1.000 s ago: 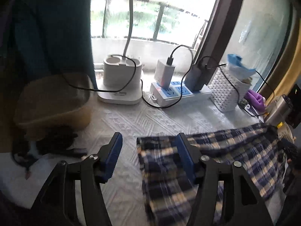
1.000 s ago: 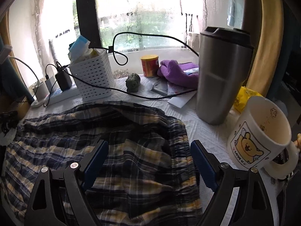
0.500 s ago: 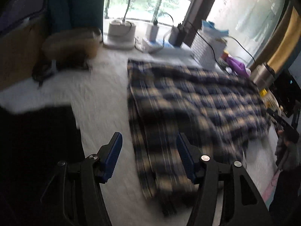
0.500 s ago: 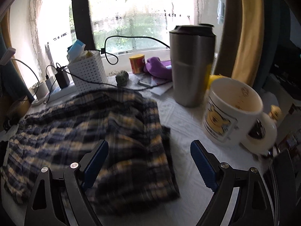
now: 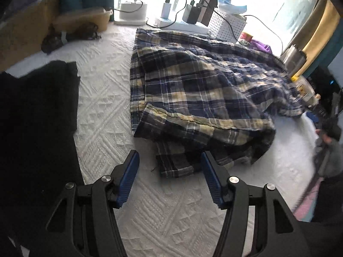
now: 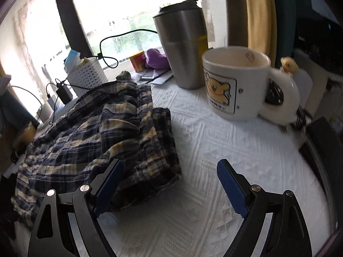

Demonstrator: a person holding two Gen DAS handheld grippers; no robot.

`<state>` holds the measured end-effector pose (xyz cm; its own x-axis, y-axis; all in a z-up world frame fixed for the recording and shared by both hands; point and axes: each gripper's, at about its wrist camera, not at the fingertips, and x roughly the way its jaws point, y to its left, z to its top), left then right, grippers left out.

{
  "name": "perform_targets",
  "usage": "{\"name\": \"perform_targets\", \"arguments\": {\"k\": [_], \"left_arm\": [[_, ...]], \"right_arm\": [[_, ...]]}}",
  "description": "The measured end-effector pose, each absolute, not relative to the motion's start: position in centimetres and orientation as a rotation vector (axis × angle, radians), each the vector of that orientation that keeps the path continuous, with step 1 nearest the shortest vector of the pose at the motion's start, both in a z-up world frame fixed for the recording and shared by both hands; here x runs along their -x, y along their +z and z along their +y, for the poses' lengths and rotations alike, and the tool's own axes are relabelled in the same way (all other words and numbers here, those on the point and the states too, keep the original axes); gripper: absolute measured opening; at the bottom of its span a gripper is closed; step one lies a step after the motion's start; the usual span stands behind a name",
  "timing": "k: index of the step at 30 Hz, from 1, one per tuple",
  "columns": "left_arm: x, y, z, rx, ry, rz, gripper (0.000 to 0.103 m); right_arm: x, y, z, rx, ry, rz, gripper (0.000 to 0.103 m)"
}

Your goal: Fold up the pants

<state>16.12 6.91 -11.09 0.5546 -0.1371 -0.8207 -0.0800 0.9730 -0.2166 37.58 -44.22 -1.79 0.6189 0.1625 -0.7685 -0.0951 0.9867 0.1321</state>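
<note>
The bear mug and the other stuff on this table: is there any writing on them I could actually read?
"LOVE U": printed under the yellow bear on the white mug; the first word is partly blurred, so this is my best reading.
Red and yellow can: its label is too blurred to read.
Steel tumbler: no writing visible.

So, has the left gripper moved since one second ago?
Yes. The left gripper has pulled back from the window: the power strip, close ahead before, is now far off, and the near edge of the plaid pants shows.
</note>
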Motion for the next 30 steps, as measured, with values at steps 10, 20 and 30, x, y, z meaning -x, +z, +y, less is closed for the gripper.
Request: {"name": "perform_targets", "arguments": {"k": [10,20,30], "left_arm": [[-16.3,-11.6,5.5,0.155,-0.005,0.915,0.006],[-15.3,-7.6,9.2,0.158,0.040,0.836,0.004],[-15.2,-10.7,9.6,0.206,-0.006,0.939,0.009]], "right_arm": [[-38.2,-3.0,-42.4,-0.104,0.242,0.965,0.034],[-36.9,2.7,-42.3,0.004,0.250,0.806,0.028],[-37.1,-0.7,-43.3,0.062,0.193,0.920,0.028]]}}
